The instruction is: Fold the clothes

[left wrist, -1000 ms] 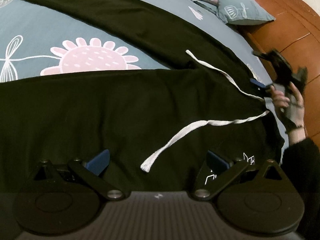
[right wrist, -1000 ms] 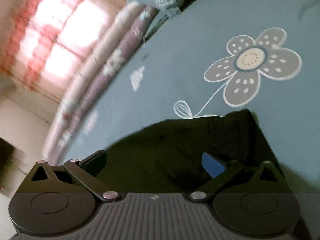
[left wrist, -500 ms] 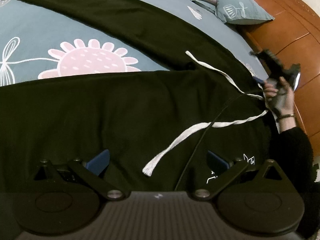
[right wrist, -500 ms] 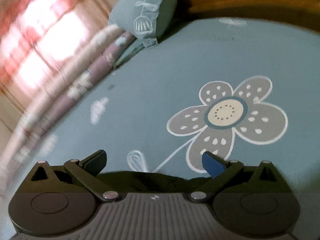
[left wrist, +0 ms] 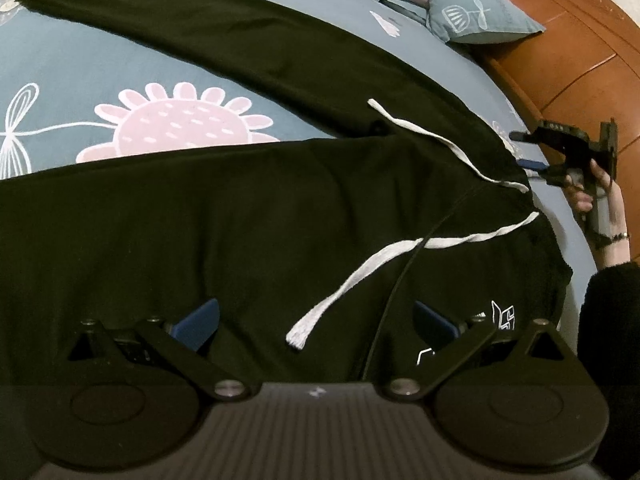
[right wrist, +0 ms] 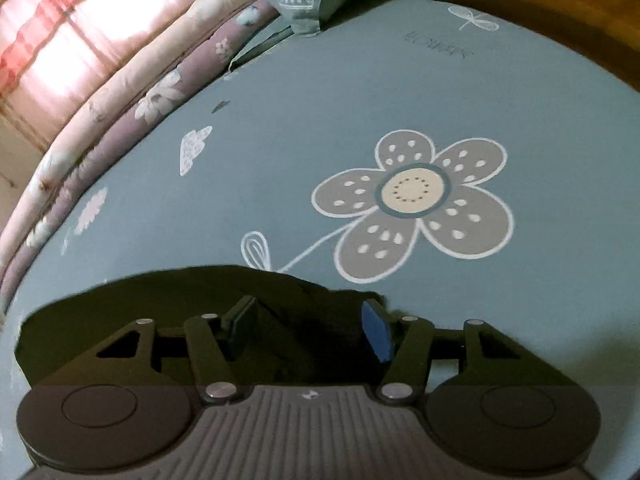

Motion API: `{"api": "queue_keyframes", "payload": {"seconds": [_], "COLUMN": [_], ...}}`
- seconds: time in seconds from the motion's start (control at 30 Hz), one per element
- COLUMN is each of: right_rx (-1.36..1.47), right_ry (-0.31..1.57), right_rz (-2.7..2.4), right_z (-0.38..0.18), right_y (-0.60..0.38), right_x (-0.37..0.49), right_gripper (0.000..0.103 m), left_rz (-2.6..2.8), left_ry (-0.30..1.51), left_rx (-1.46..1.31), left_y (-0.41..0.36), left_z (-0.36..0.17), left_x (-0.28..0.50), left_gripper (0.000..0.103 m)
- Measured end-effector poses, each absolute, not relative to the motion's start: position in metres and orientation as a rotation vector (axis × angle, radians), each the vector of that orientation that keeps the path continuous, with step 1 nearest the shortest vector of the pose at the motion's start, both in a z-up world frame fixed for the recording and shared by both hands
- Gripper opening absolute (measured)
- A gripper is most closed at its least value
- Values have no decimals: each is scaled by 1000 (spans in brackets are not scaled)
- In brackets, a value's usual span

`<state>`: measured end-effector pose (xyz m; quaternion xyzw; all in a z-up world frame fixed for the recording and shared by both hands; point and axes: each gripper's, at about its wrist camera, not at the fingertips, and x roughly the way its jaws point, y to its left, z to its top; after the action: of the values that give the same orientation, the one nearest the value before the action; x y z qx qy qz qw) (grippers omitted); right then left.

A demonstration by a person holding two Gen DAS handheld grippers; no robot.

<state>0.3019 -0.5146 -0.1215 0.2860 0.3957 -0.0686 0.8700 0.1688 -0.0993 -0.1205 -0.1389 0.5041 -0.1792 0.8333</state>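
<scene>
black trousers [left wrist: 240,208] lie on the bed [left wrist: 60,72]; left gripper [left wrist: 316,320] gapes empty, right gripper [right wrist: 308,328] has been narrowing, fabric between, unpinched.

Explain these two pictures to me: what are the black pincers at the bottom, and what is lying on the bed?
No robot here: a person holds a two-finger gripper in each hand, each carrying a wide-angle camera that looks along its fingers. One picture comes from the left gripper, whose jaws stand wide open over black drawstring trousers spread on a flowered bedsheet. A white drawstring lies across the cloth. At that picture's right edge you see the person's right hand with the right gripper. The other picture is that gripper's own view: its jaws have just been closing, with the trousers' edge between them, but the pads do not visibly press yet. A pillow lies beyond.
</scene>
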Motion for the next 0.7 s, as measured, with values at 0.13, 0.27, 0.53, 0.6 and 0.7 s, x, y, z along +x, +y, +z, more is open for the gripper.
{"api": "queue_keyframes", "payload": {"seconds": [0.13,0.27,0.53,0.6,0.7], "right_rx": [609,622,636,630,641], "right_ry": [850,846,903,883,808], "right_rz": [-156,-102,-79,-54,-26], "right_z": [-128,-126,-132,-132,-131], "right_y": [-525,-525,-523,-522,-524], "right_x": [298,294,299,298,293], "right_gripper": [56,48,39,18,9], "left_rz": [-381,-382,-383,-383,-381], "left_ry": [1066,1065,1061,1060,1060], "left_rx": [-295,-289,-286,-284,-279], "left_y": [-99,-100,-100,-100,-101], "left_z": [-121,-121,-122,-122,-122], "left_x": [169,169,169,169,169], "left_gripper": [102,102,102,102,102]}}
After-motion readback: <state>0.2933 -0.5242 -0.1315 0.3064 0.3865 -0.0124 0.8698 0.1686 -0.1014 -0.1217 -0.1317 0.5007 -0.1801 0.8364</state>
